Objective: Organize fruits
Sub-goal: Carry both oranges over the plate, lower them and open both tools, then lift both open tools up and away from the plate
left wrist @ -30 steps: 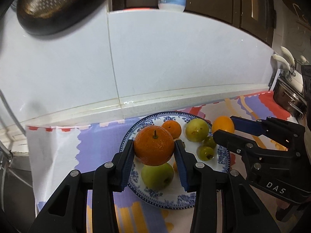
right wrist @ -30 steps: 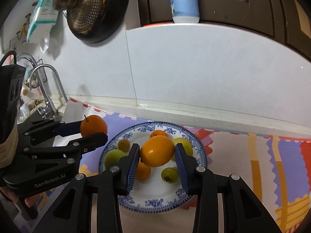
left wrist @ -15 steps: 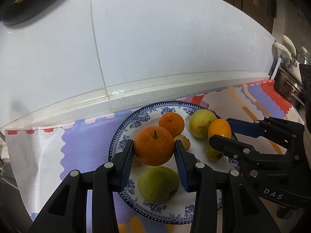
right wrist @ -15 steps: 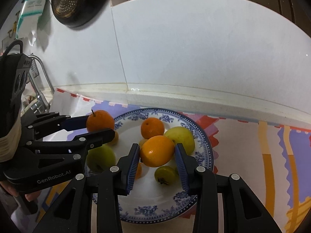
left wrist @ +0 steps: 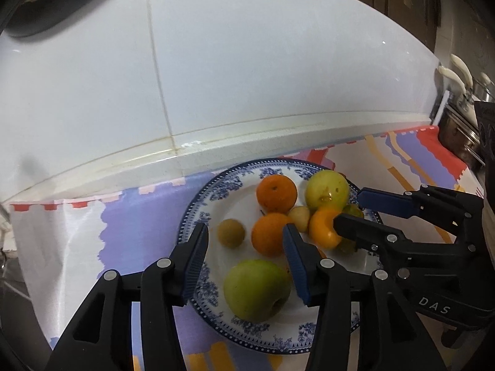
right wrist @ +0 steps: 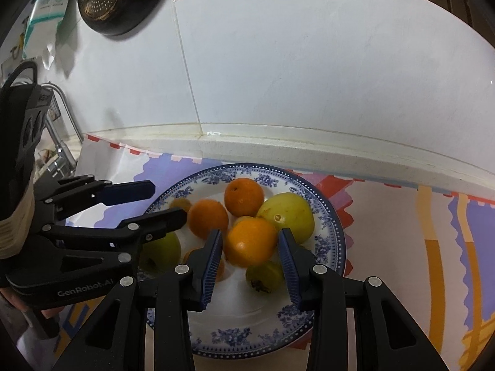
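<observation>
A blue-patterned white plate holds several fruits. My left gripper is open over the plate; the stemmed orange lies on the plate beside its right finger. A green apple sits near the front rim. My right gripper is open, and the smooth orange sits between its fingers with gaps on both sides, on the pile. Another orange, a yellow-green fruit and small green fruits lie around it.
The plate stands on a colourful striped cloth against a white tiled wall. A dark pan with a strainer hangs up left. A sink tap is at the left, metal cookware at the right.
Both grippers lowered toward the plate and opened. The stemmed orange left the left gripper and rests on the plate; the smooth orange sits free between the right gripper's fingers.
</observation>
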`<control>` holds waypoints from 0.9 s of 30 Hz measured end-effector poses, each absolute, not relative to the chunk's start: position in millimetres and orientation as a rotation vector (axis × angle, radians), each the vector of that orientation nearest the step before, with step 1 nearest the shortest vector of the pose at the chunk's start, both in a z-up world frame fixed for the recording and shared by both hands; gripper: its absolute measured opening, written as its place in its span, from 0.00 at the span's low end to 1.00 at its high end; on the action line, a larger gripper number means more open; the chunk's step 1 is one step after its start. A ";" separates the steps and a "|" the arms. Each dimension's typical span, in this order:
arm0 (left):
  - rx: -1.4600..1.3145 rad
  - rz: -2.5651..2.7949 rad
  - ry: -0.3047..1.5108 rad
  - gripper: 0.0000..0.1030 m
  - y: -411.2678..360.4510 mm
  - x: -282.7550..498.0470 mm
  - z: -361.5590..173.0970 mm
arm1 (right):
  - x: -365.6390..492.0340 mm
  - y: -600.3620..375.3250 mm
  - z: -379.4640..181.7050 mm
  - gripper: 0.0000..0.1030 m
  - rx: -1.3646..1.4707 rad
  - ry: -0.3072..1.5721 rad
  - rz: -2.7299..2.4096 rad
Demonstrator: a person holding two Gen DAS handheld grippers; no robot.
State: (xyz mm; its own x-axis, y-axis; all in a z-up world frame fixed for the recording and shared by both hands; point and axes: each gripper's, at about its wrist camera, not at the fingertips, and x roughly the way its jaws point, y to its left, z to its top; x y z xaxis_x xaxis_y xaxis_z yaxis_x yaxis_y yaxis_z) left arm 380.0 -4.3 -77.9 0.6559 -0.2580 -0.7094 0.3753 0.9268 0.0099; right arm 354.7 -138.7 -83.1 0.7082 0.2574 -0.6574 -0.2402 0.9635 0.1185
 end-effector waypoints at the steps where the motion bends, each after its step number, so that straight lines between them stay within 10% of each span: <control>1: 0.158 -0.344 0.769 0.48 -2.3 377.0 -75.3 | 353.9 -138.3 -82.2 0.38 0.021 0.729 0.277; 12: 0.121 -0.241 0.691 0.57 13.4 332.8 -42.2 | 324.0 -142.2 -65.3 0.39 0.034 0.696 0.239; 27: 0.102 -0.195 0.556 0.93 32.2 236.1 -0.9 | 226.4 -140.7 -19.8 0.72 0.019 0.578 0.084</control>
State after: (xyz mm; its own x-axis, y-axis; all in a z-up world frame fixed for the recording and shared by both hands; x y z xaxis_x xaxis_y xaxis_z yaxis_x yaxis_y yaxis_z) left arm 236.1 32.2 -0.9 0.8313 -0.1561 -0.5334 0.2111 0.9765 0.0431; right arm 226.4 -140.7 -19.8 0.8344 0.0849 -0.5446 -0.0742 0.9964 0.0416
